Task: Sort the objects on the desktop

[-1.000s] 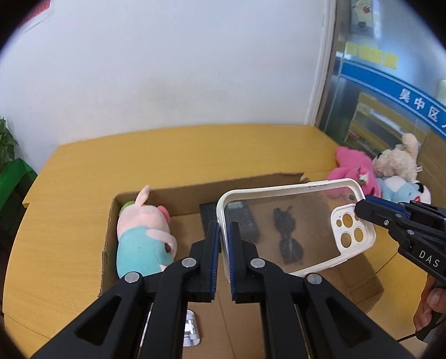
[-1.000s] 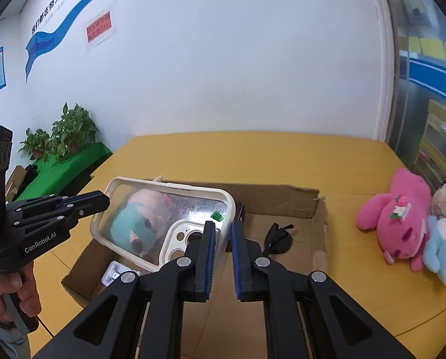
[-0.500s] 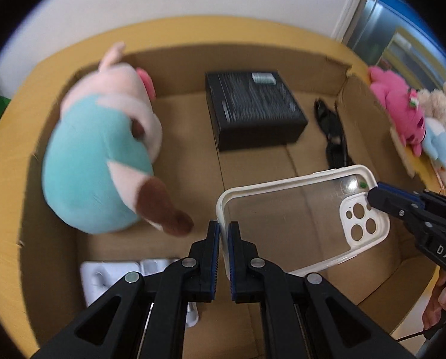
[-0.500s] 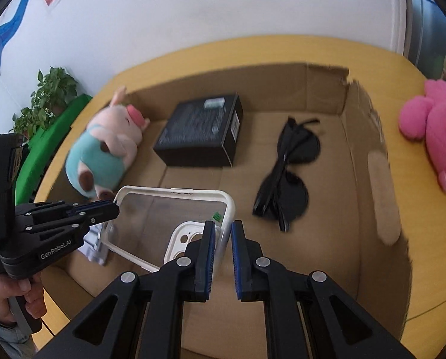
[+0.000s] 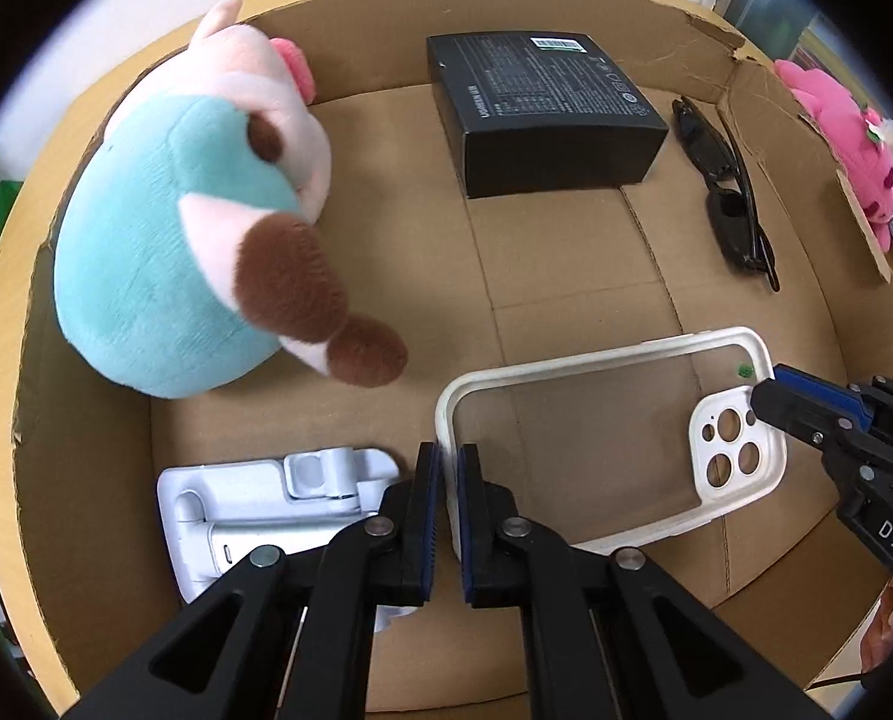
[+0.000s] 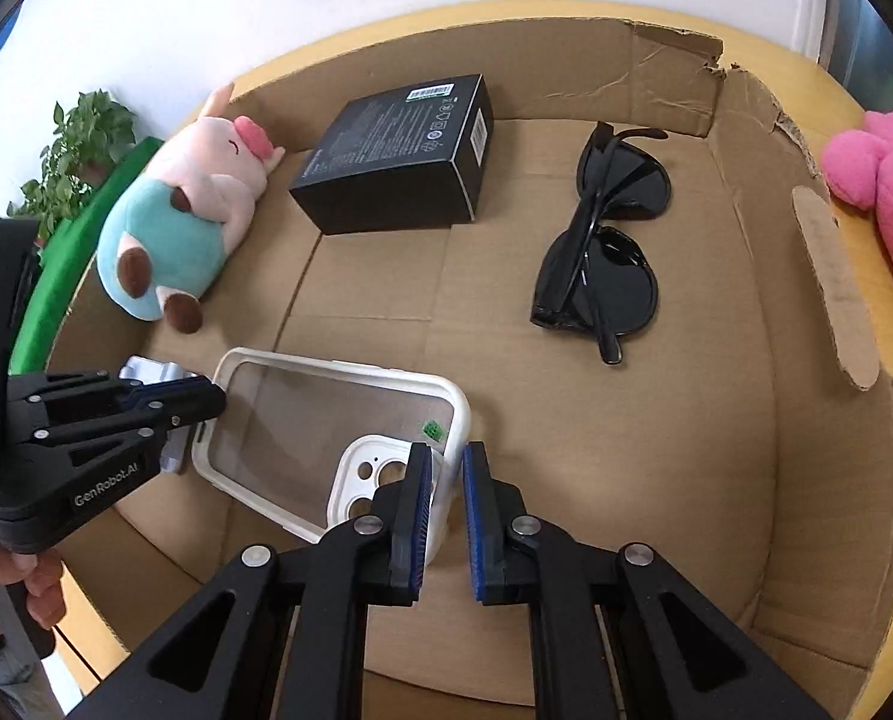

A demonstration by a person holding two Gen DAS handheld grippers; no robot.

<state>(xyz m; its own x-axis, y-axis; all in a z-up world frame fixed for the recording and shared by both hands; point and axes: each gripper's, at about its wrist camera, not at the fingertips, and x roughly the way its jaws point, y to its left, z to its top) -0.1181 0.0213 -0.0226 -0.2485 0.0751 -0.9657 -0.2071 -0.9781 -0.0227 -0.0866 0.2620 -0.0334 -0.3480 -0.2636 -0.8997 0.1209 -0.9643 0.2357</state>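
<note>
A clear phone case with a white rim hangs low inside the cardboard box, just above its floor. My left gripper is shut on the case's plain end. My right gripper is shut on the camera-cutout end of the case. The right gripper also shows in the left wrist view, and the left gripper in the right wrist view.
In the box lie a teal and pink plush pig, a black carton, black sunglasses and a white plastic holder. A pink plush lies on the yellow table outside the box's right wall.
Both grippers have carried the phone case from above the box down into it, tilting to look at the floor. The case now sits near the box's front.
</note>
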